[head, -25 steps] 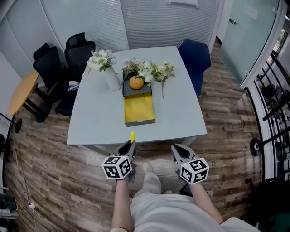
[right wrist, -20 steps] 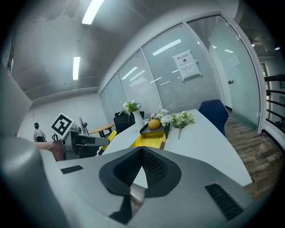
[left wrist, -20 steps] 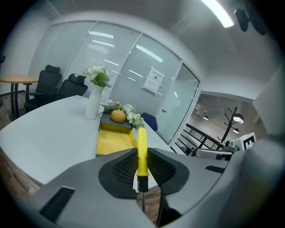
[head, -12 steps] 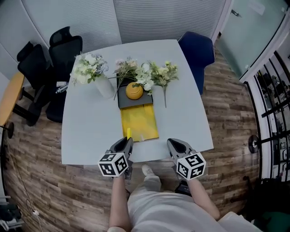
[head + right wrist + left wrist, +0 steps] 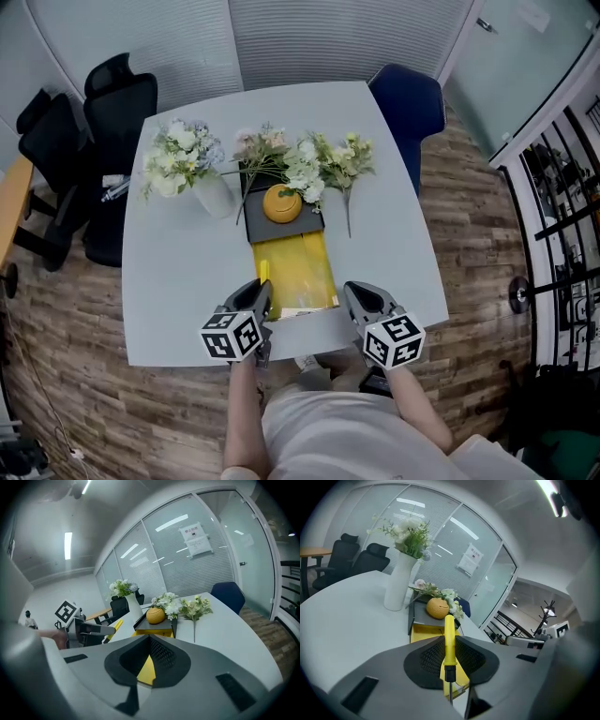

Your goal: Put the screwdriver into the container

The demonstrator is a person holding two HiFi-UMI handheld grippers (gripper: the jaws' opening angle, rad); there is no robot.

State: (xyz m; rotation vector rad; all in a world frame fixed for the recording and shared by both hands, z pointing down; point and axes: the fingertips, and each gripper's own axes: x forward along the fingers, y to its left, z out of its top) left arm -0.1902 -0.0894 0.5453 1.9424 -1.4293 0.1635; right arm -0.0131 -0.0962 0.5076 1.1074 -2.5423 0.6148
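A yellow-handled screwdriver [image 5: 263, 274] [image 5: 449, 637] is clamped between the jaws of my left gripper [image 5: 260, 292] [image 5: 449, 654], handle pointing forward and shaft toward the camera. It hangs over the near left corner of the open yellow container [image 5: 302, 272] [image 5: 423, 633] on the white table [image 5: 178, 281]. My right gripper [image 5: 357, 293] [image 5: 150, 642] is level with it, just right of the container's near end, jaws shut with nothing in them. In the right gripper view the screwdriver [image 5: 115, 626] shows at left and the container [image 5: 147, 670] lies ahead.
A grey lid with an orange ball [image 5: 282, 202] adjoins the container's far end. Loose flowers [image 5: 323, 161] lie behind it and a white vase [image 5: 214, 194] of flowers stands at left. Black chairs [image 5: 103, 112] and a blue chair [image 5: 405, 98] ring the table.
The person has stepped up to the table. Both grippers have come forward over its near edge, the left one carrying the screwdriver to the container's near left corner.
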